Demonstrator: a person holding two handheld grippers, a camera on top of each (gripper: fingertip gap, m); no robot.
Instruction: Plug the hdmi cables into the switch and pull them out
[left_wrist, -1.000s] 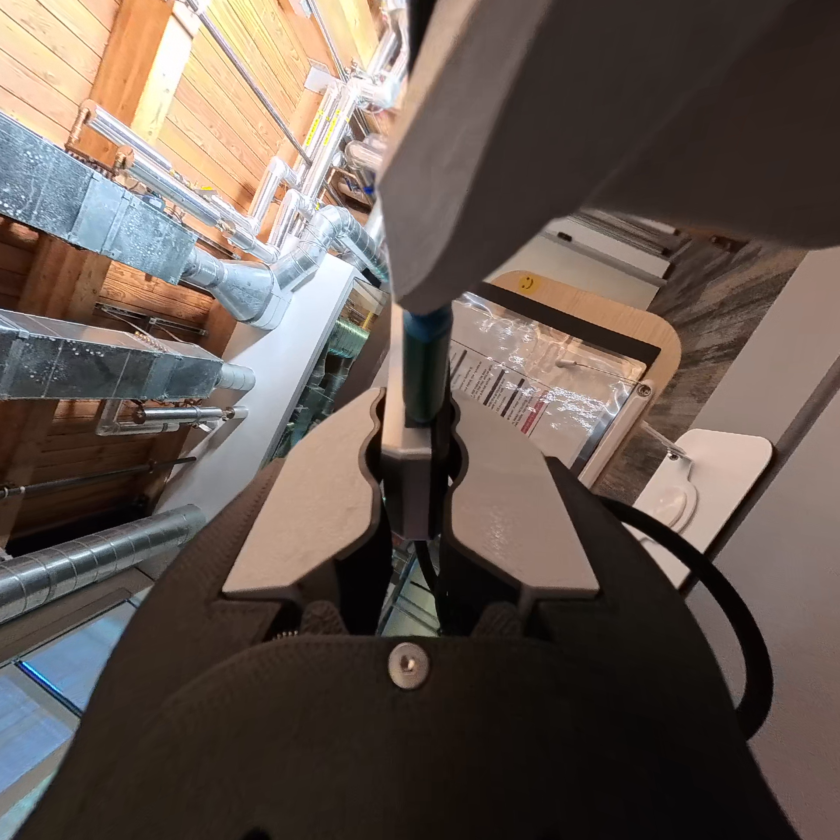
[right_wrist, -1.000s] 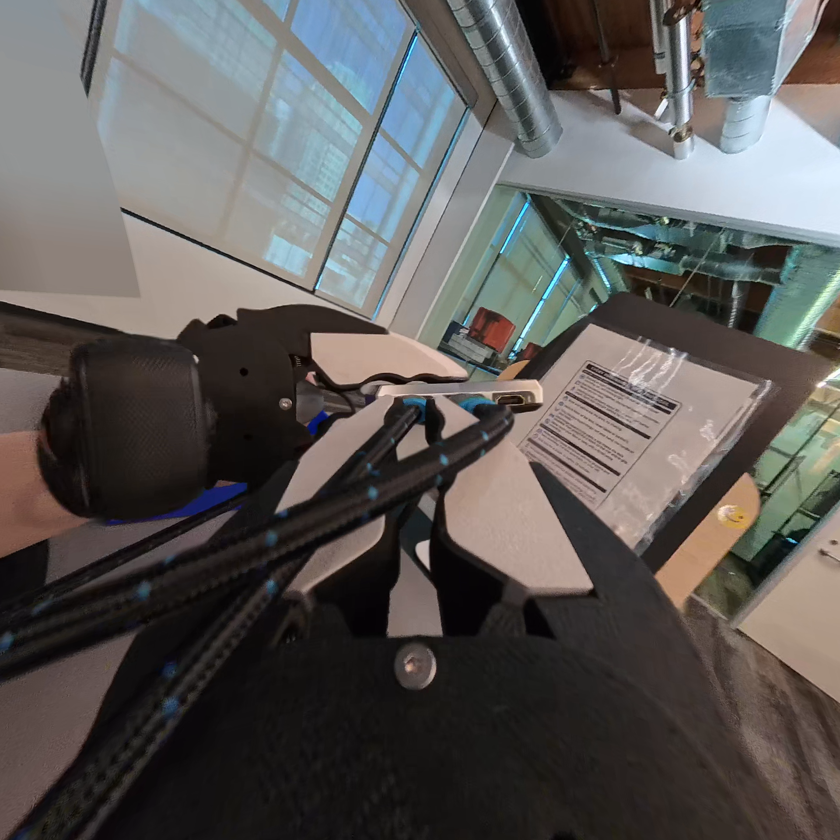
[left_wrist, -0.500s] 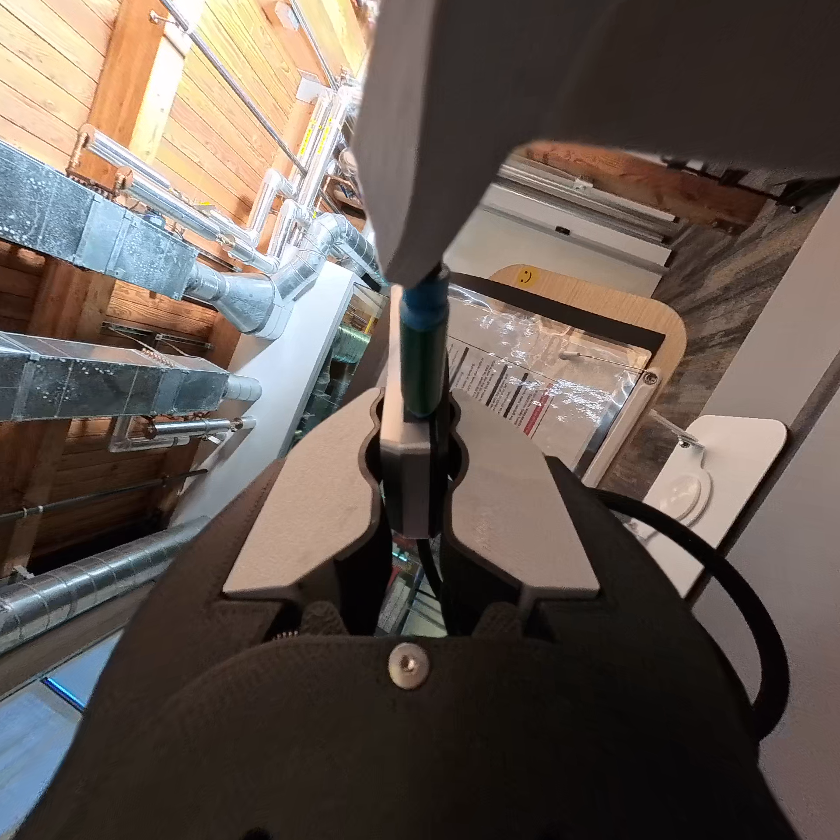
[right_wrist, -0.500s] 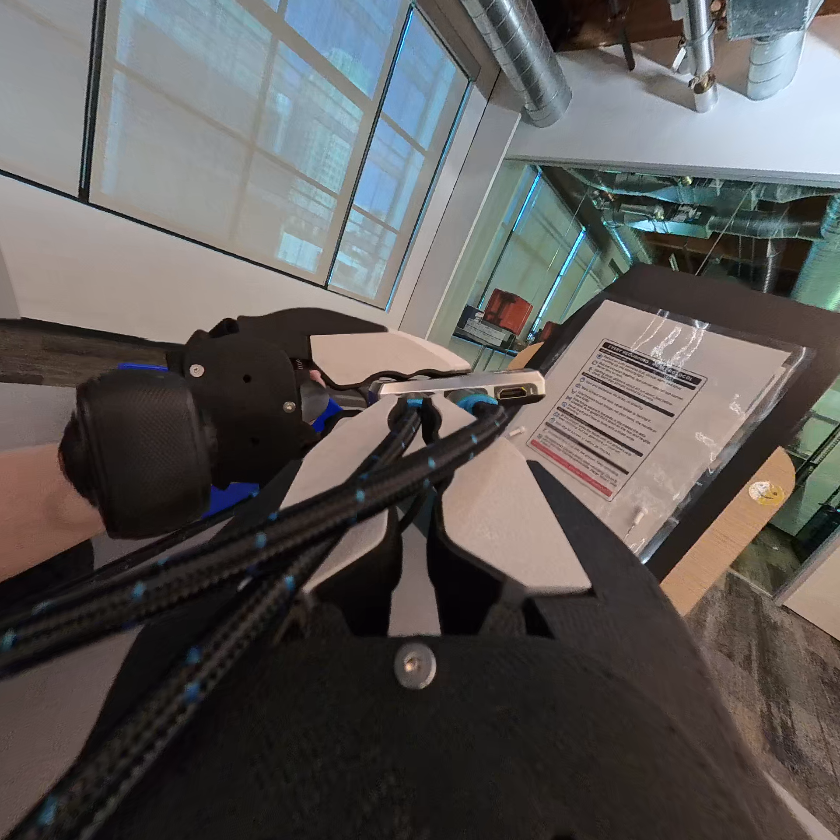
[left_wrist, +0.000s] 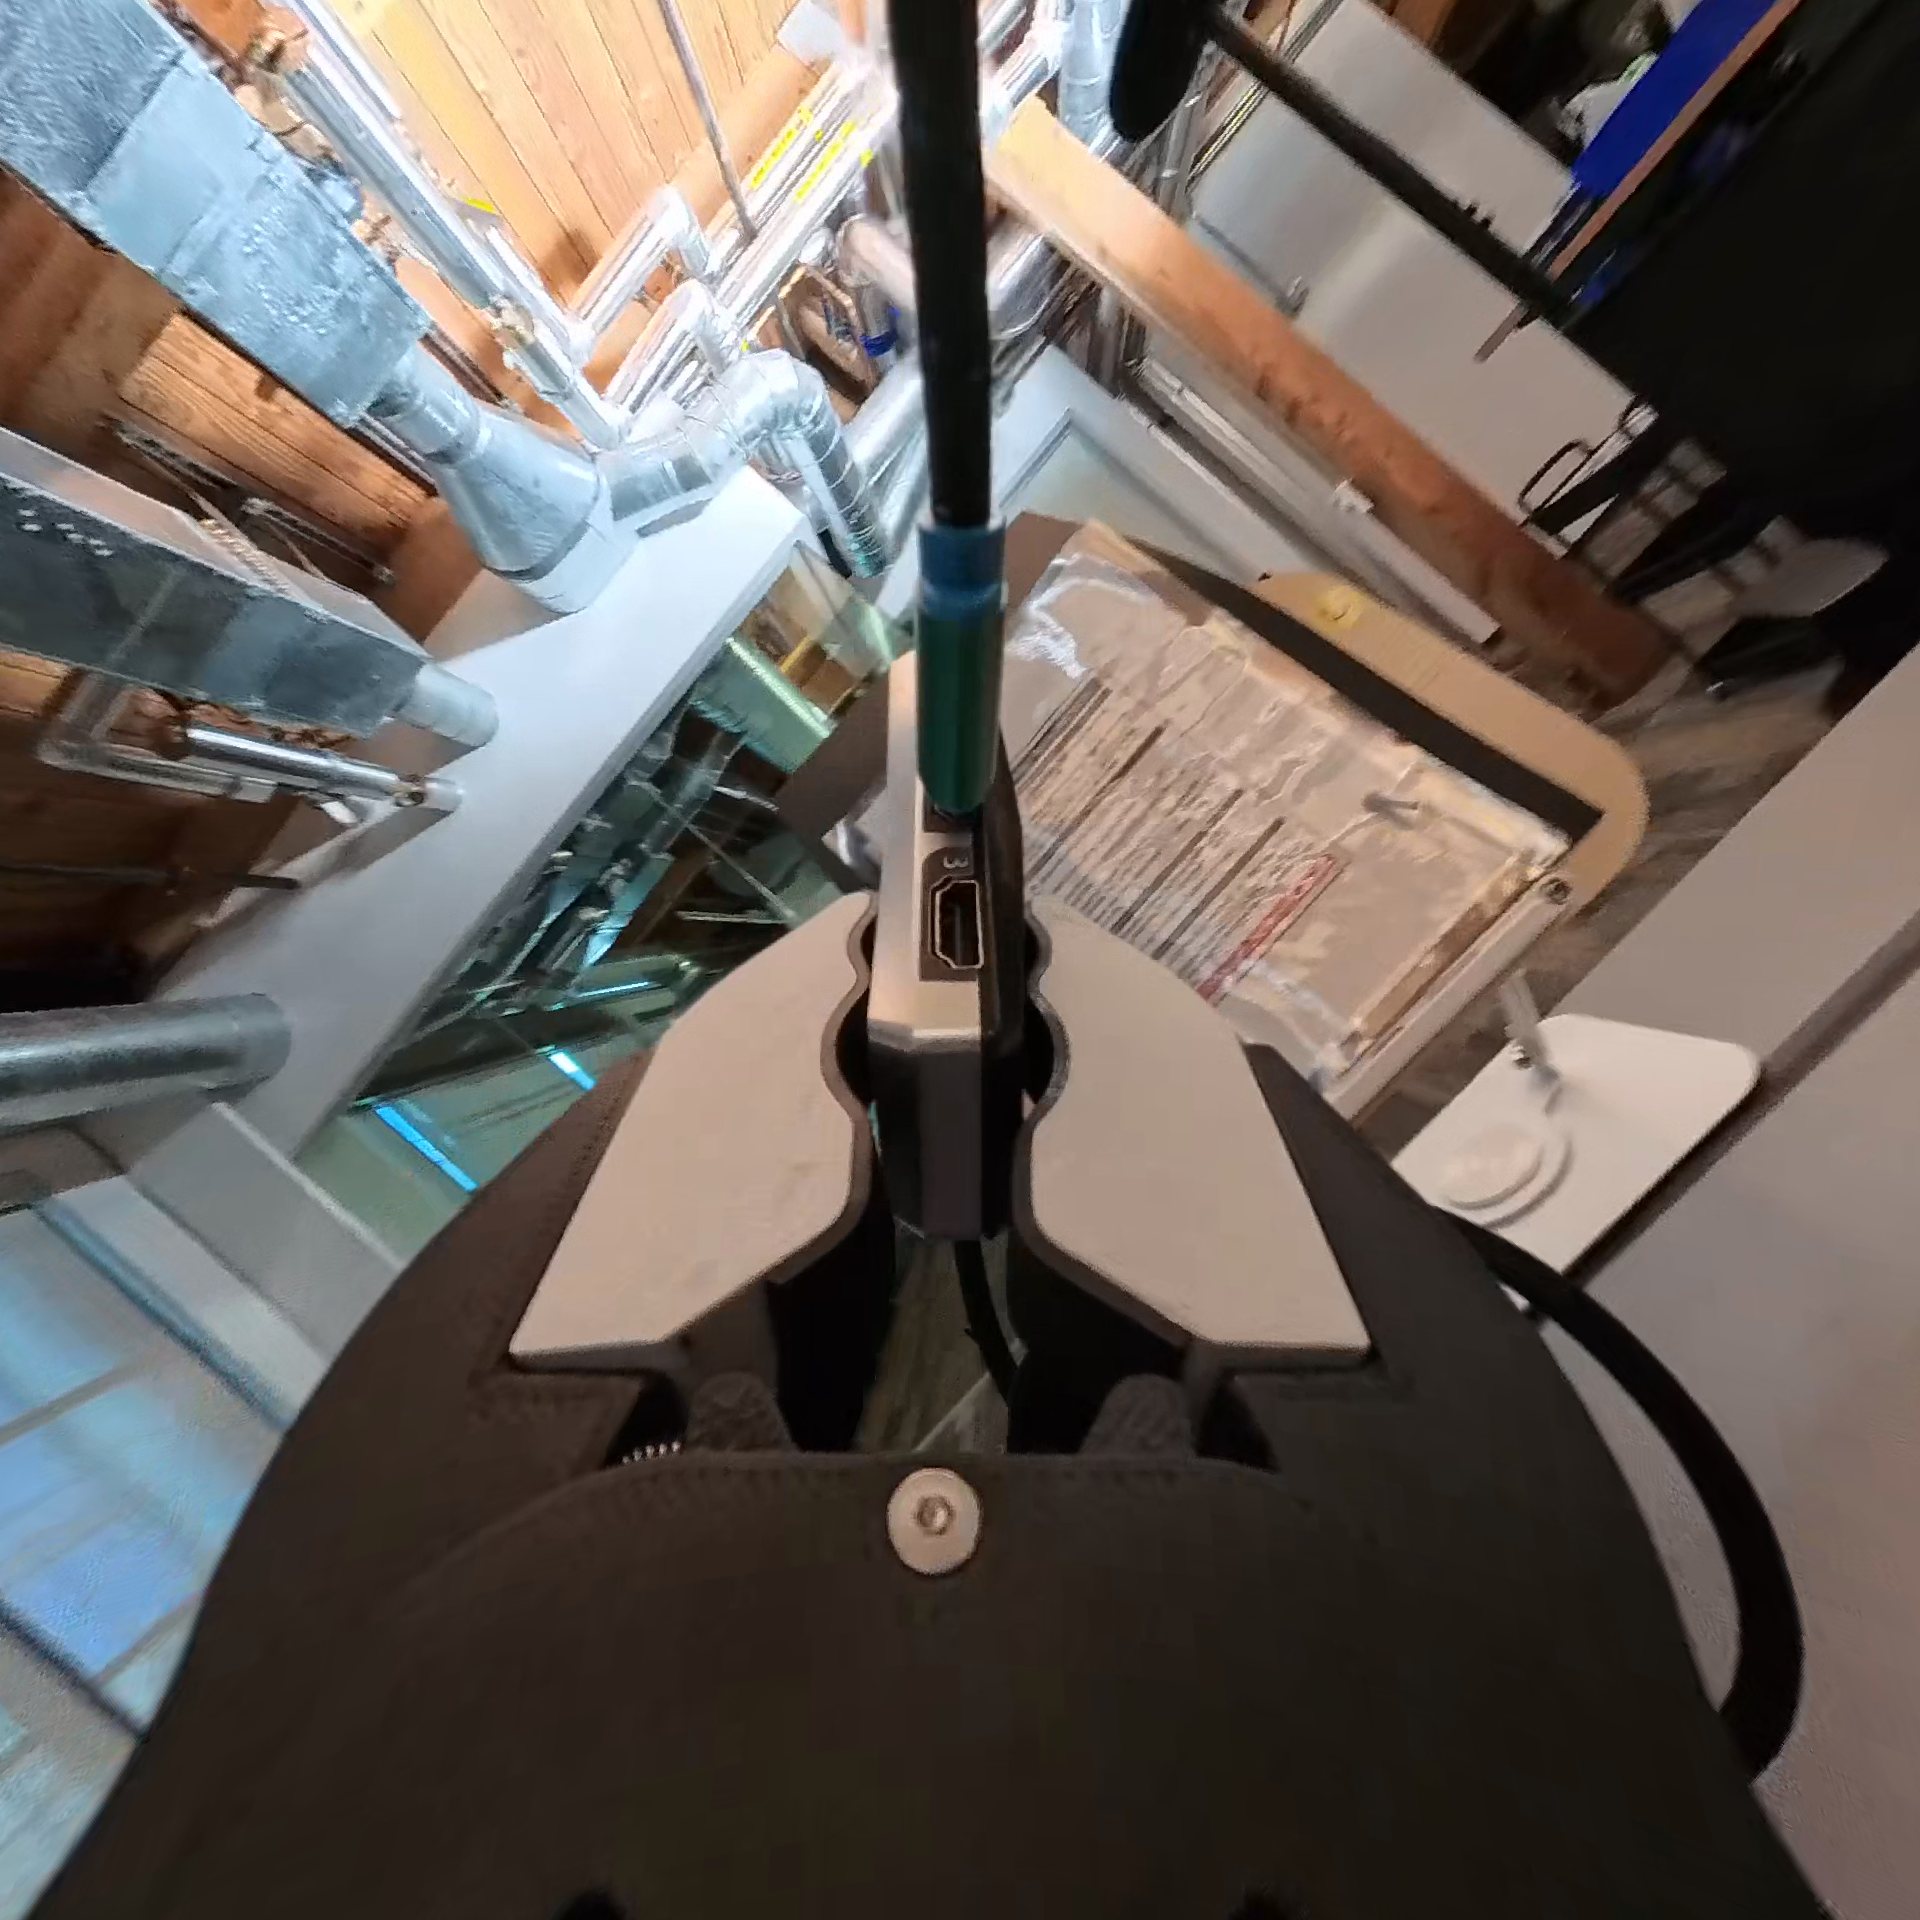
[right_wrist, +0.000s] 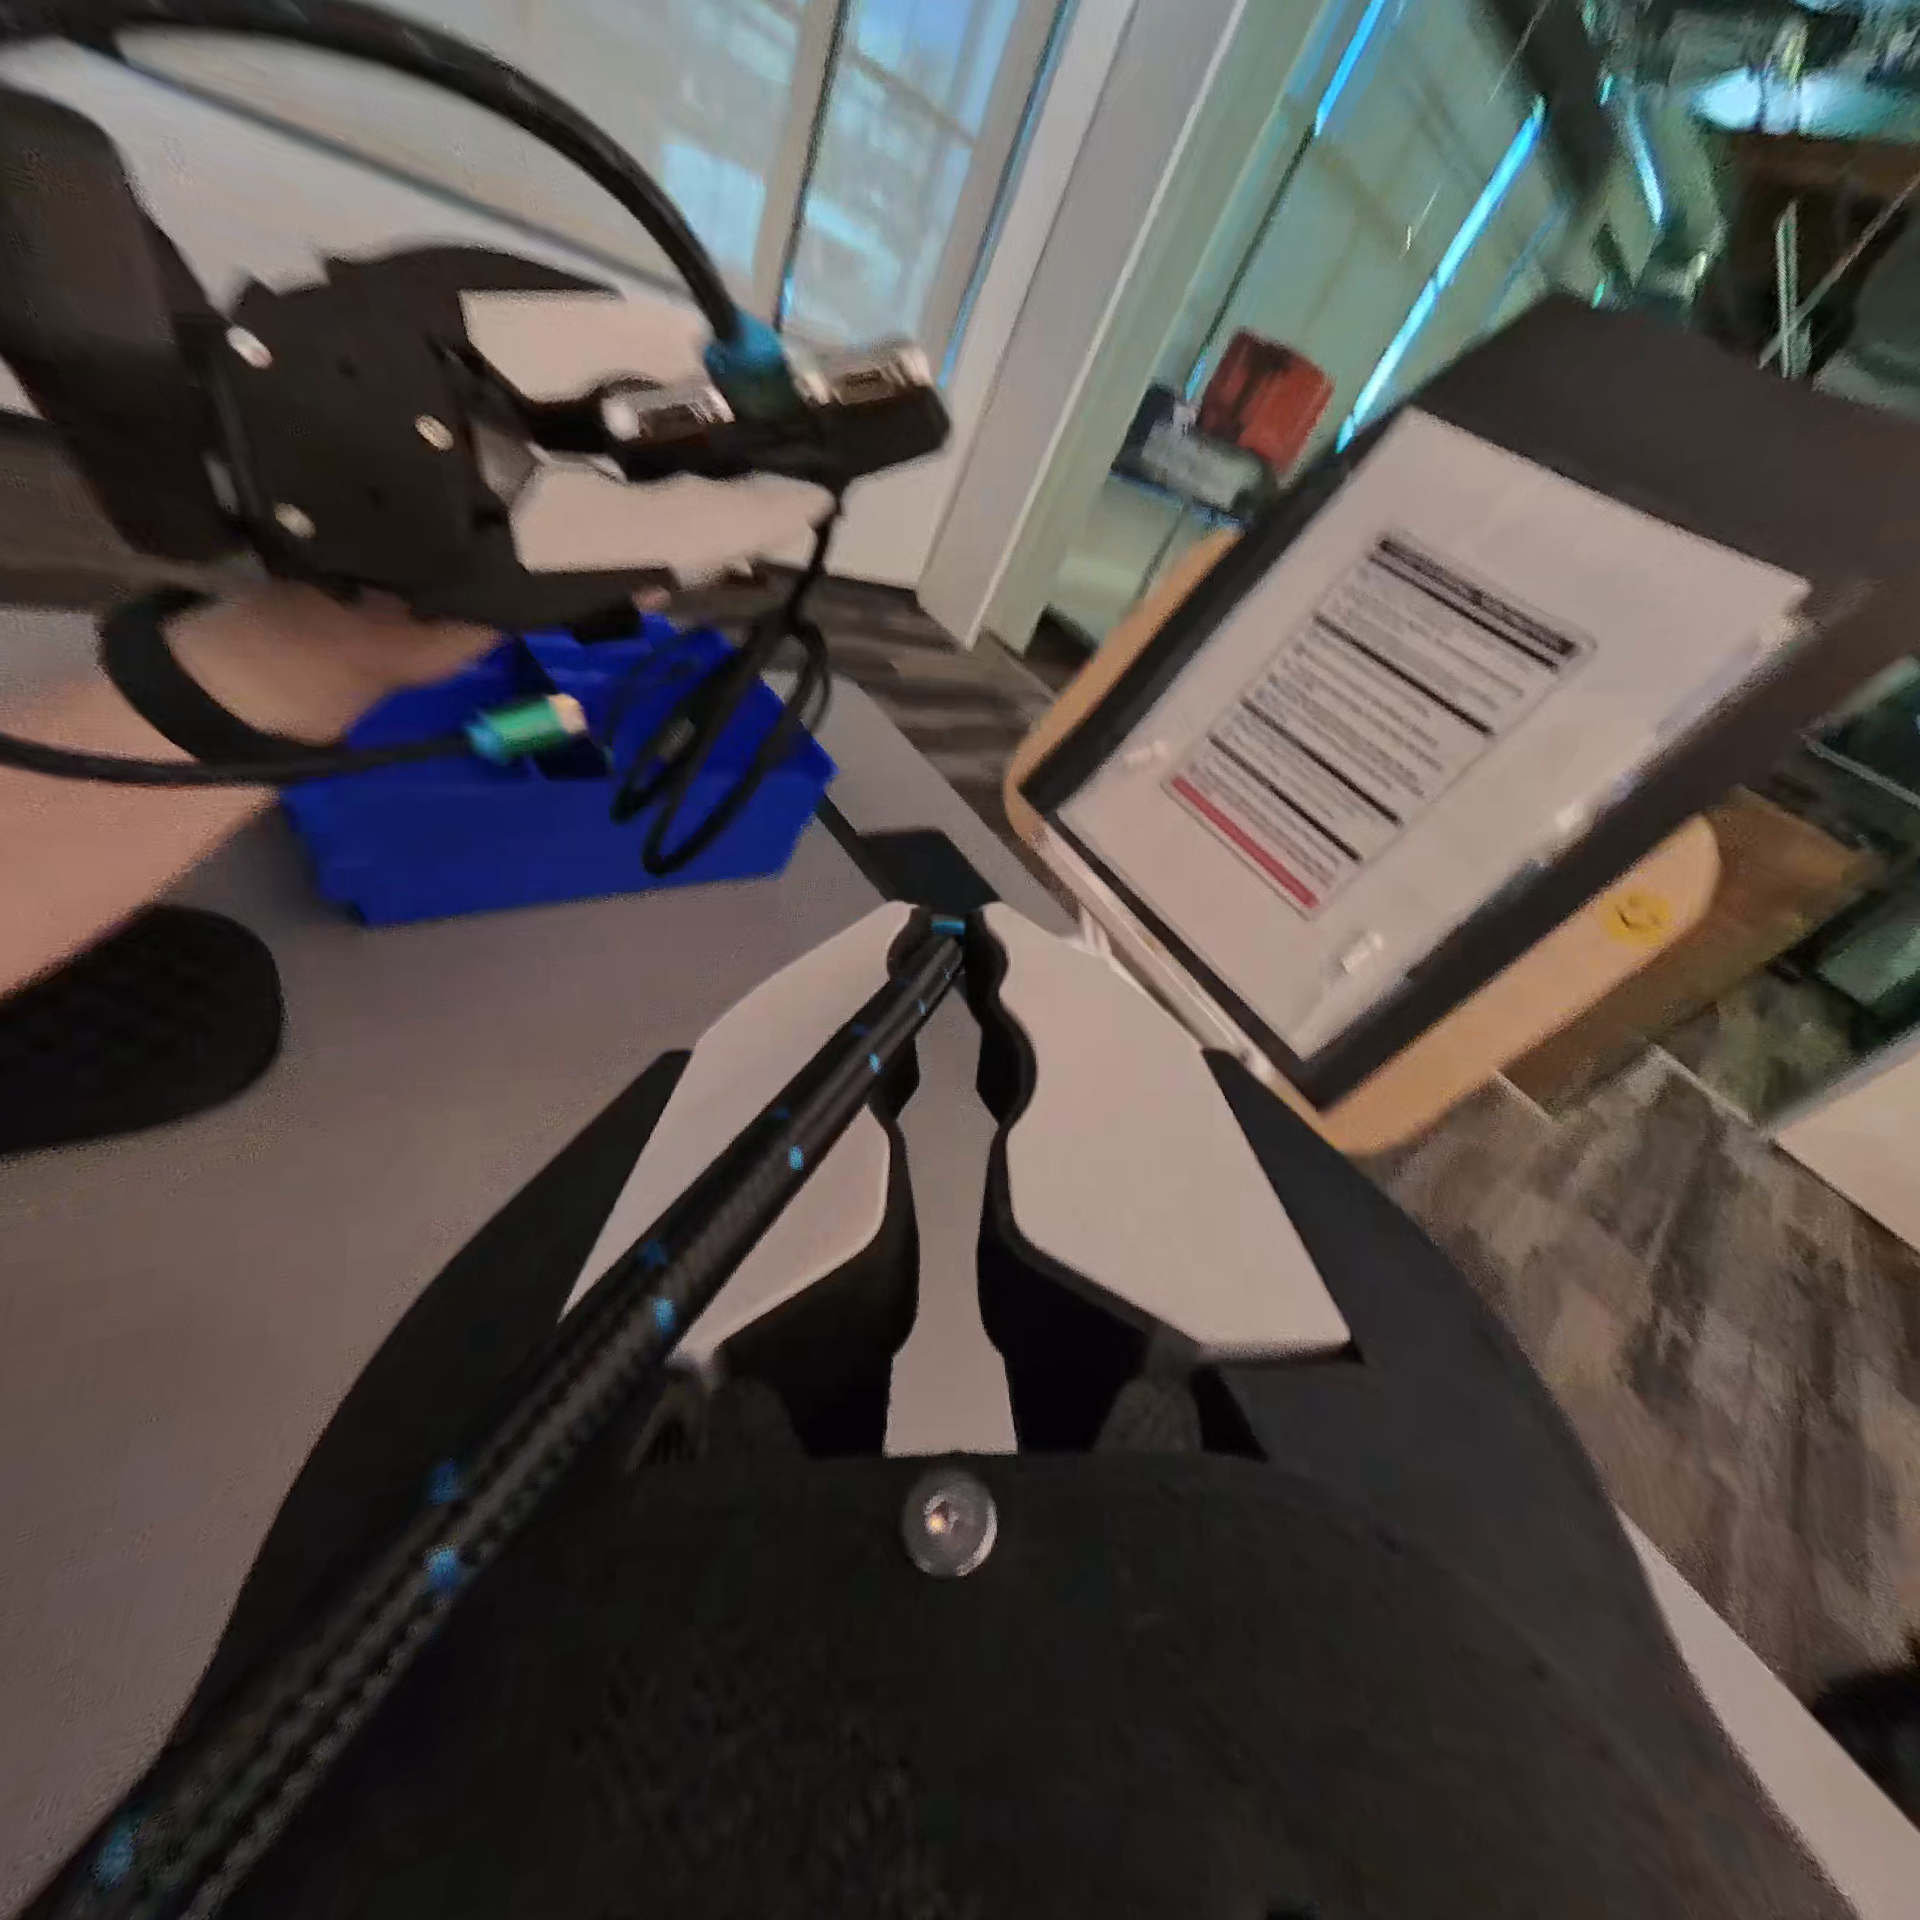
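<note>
Left jaws: left gripper (left_wrist: 948, 997) clamped on the switch (left_wrist: 930, 1023), a slim grey metal slab held edge-on.
Right jaws: right gripper (right_wrist: 951, 961) nearly closed, pinching a braided black-and-blue cable (right_wrist: 727, 1216) at the tips.
Switch ports: one open port faces the camera; green-and-blue plug (left_wrist: 958, 686) seated at 12 o'clock.
Loose plug: green (right_wrist: 520, 727), over the blue bin (right_wrist: 561, 831) at 10 o'clock.
Unclear: braided cable's plug hidden by the fingertips; right view blurred.
</note>
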